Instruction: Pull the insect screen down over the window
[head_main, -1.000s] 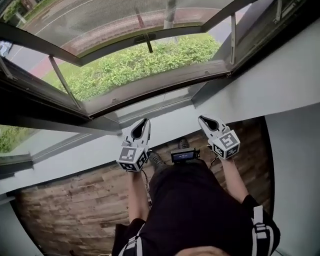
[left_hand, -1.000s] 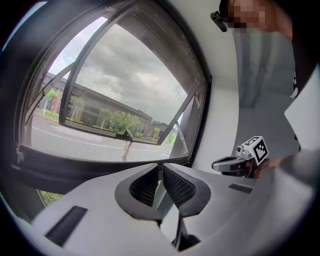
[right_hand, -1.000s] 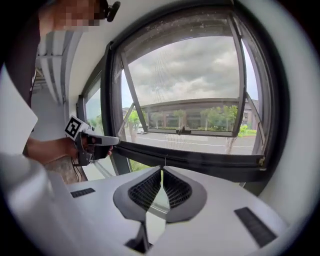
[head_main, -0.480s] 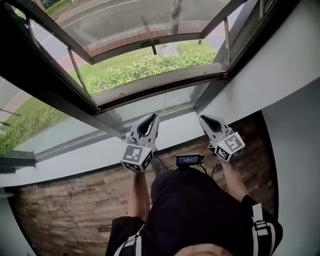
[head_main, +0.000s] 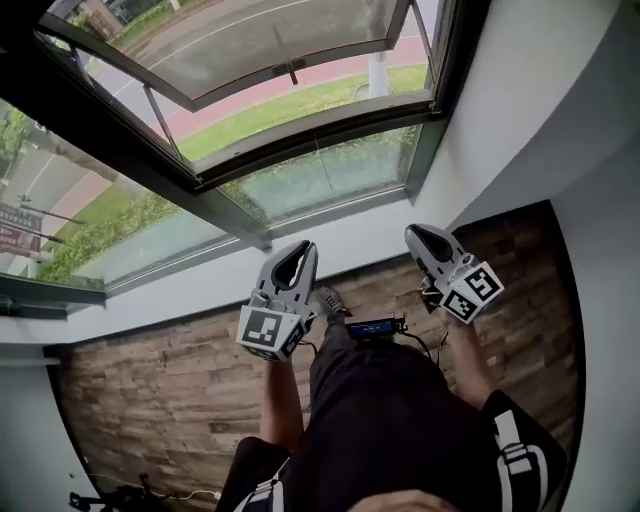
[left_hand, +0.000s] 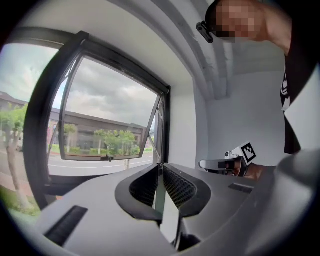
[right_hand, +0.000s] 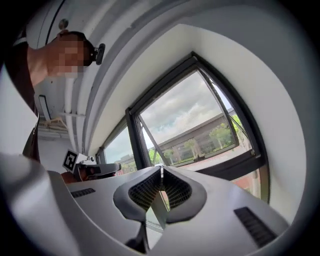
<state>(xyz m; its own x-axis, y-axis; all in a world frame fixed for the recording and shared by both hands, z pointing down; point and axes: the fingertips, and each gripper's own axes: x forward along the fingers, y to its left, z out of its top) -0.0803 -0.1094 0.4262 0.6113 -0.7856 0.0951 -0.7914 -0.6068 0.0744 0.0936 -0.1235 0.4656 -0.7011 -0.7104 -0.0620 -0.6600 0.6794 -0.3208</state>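
Window sits open ahead of your jaws; left gripper and right gripper have risen, both pressed together and empty, screen not yet reached.

The head view looks steeply down from above the person, taking in the left gripper, the right gripper, the wood floor and the open window ahead. Each gripper view sits close behind its own jaws, faces level toward that same window, and catches the other gripper off to one side.
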